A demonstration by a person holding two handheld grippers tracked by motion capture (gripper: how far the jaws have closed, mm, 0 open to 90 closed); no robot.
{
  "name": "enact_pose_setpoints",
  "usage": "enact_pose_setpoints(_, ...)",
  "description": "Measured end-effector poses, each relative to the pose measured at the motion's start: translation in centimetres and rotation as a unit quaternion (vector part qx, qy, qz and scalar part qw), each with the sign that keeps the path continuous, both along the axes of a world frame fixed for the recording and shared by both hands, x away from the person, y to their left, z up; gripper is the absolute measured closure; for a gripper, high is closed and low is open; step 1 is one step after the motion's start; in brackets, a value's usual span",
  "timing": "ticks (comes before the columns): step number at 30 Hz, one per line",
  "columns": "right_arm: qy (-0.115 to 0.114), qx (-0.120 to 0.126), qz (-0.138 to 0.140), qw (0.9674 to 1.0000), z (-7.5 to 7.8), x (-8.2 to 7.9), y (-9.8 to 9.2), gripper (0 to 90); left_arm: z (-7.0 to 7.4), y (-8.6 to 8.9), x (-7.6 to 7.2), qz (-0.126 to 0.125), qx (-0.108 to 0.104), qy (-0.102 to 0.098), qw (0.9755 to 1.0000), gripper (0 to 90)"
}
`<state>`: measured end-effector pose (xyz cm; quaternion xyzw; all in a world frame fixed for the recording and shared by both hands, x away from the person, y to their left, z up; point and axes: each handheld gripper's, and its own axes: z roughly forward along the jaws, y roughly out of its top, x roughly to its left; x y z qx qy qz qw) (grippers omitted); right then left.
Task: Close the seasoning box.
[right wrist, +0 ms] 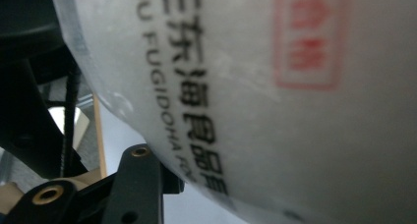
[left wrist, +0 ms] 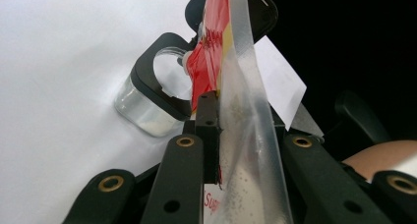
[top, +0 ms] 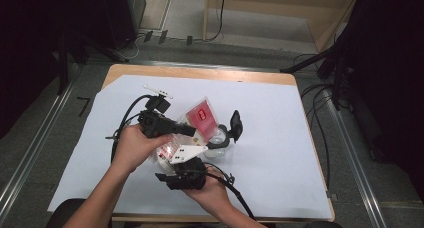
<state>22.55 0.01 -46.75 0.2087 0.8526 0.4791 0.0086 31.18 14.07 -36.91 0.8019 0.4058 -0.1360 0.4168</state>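
The left gripper pinches the clear plastic bag with the red label, its jaws pressed on the film, which stands edge-on between them in the left gripper view. The bag is held above the white-covered surface, beside a clear jar with a black flip lid. The right gripper sits at the bag's lower end; its jaws' state cannot be told, as the printed bag covers them.

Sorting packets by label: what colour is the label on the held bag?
Red, on the clear plastic bag, clearest in the high view.
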Motion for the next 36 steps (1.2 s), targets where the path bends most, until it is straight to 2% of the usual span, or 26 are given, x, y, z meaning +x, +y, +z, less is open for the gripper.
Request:
enact_pose_setpoints(3,-0.006,-0.007,-0.002,1.0,0.2,-0.1,0.1,58.7,0.2,0.1,0.0,0.004,-0.002,0.004,1.0,78.2)
enact_pose_setpoints(7,0.007,0.002,-0.002,1.0,0.5,0.2,0.0,59.6,0.6,0.0,0.1,0.002,-0.003,0.002,1.0,75.8)
enact_pose_setpoints(10,0.022,0.012,-0.005,0.9997,0.7,0.5,-0.1,59.6,1.0,-0.5,0.5,0.005,0.024,0.005,0.9997,73.1)
enact_pose_setpoints(12,0.037,0.02,-0.007,0.9991,1.1,0.7,0.0,59.6,1.4,-0.7,1.0,-0.002,0.031,0.013,0.9994,72.1)
enact_pose_setpoints(15,0.041,0.026,-0.009,0.9988,1.8,1.0,0.2,58.9,2.1,-0.9,1.6,-0.004,0.049,0.019,0.9986,74.6)
enact_pose_setpoints(16,0.033,0.019,-0.007,0.9993,2.0,0.9,0.3,58.6,2.3,-1.0,1.7,-0.003,0.054,0.02,0.9983,75.7)
enact_pose_setpoints(18,0.006,0.002,-0.003,1.0,2.3,0.7,0.4,59.5,2.5,-1.1,1.7,-0.004,0.046,0.025,0.9986,76.6)
enact_pose_setpoints(21,-0.003,-0.001,0.003,1.0,2.2,0.7,0.4,60.6,2.3,-0.9,1.7,-0.01,0.044,0.021,0.9988,76.5)
enact_pose_setpoints(26,0.022,0.005,0.003,0.9997,1.7,1.0,0.8,61.0,1.7,-0.7,1.8,-0.002,0.046,0.025,0.9986,75.5)
enact_pose_setpoints(29,0.024,0.01,0.002,0.9996,1.6,1.1,0.9,61.0,1.7,-0.5,1.8,-0.002,0.033,0.024,0.9992,73.3)
enact_pose_setpoints(32,0.025,0.013,-0.004,0.9996,1.7,1.2,0.7,61.0,1.9,-0.4,1.6,-0.009,0.032,0.017,0.9993,70.7)
enact_pose_setpoints(34,0.034,0.021,-0.009,0.9992,1.8,1.3,0.5,61.1,2.1,-0.4,1.4,-0.014,0.029,0.01,0.9994,67.1)
enact_pose_setpoints(36,0.038,0.029,-0.011,0.9988,2.0,1.4,0.3,61.0,2.2,-0.4,1.2,-0.007,0.025,0.01,0.9996,67.1)
